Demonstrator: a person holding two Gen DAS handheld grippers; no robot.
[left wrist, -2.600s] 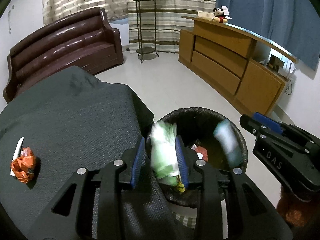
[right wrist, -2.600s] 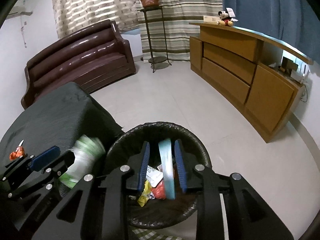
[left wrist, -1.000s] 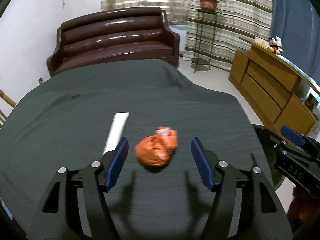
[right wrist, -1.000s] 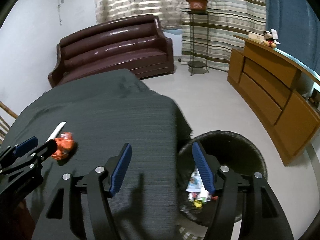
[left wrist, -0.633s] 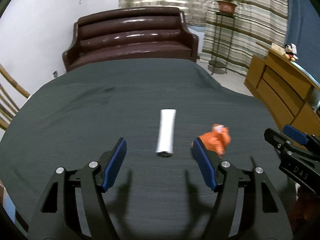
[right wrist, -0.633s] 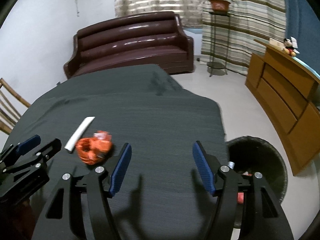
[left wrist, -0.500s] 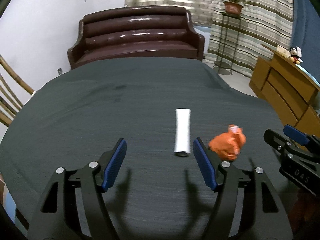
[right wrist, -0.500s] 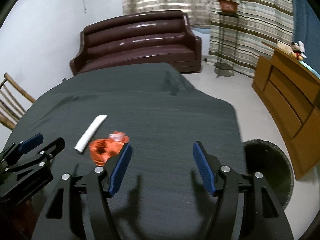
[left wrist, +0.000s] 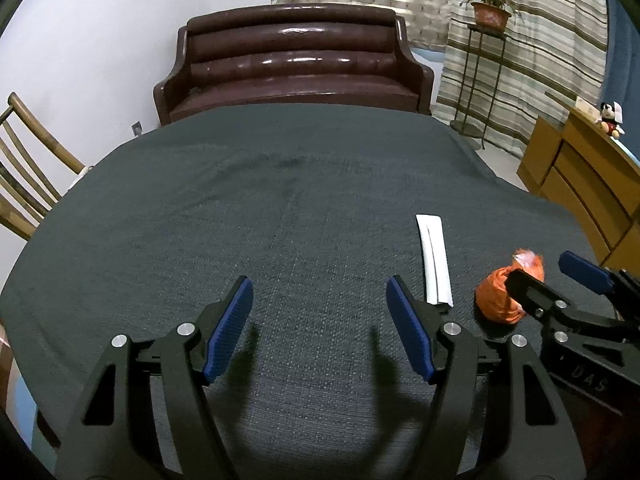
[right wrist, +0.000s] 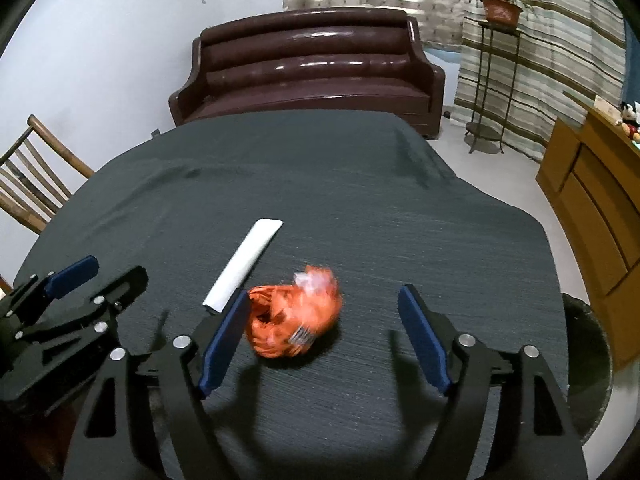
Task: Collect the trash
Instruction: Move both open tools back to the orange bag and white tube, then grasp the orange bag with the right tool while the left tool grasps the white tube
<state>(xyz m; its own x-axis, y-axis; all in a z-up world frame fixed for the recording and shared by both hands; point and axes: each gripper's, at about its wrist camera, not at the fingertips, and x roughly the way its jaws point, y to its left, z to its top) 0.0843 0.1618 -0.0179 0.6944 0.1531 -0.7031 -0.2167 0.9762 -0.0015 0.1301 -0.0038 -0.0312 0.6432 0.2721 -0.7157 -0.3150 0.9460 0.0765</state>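
Observation:
A crumpled orange wrapper (right wrist: 294, 322) lies on the dark table cloth (right wrist: 360, 208), between the fingers of my open, empty right gripper (right wrist: 324, 316), closer to the left finger. A white folded paper strip (right wrist: 243, 264) lies just left of it. In the left wrist view the strip (left wrist: 434, 264) and the orange wrapper (left wrist: 500, 296) lie to the right of my open, empty left gripper (left wrist: 320, 304), with the strip's near end beside its right finger. The right gripper (left wrist: 560, 280) shows at that view's right edge.
A black trash bin (right wrist: 588, 364) stands on the floor off the table's right edge. A brown sofa (right wrist: 308, 68) is behind the table, a wooden chair (right wrist: 32, 184) at the left, a wooden cabinet (right wrist: 596, 184) at the right, a plant stand (right wrist: 496, 72) by the curtains.
Both grippers dropped their trash in the bin, opened and swung left over the table. The right gripper has come up around the orange wrapper; the left has moved left past the white strip.

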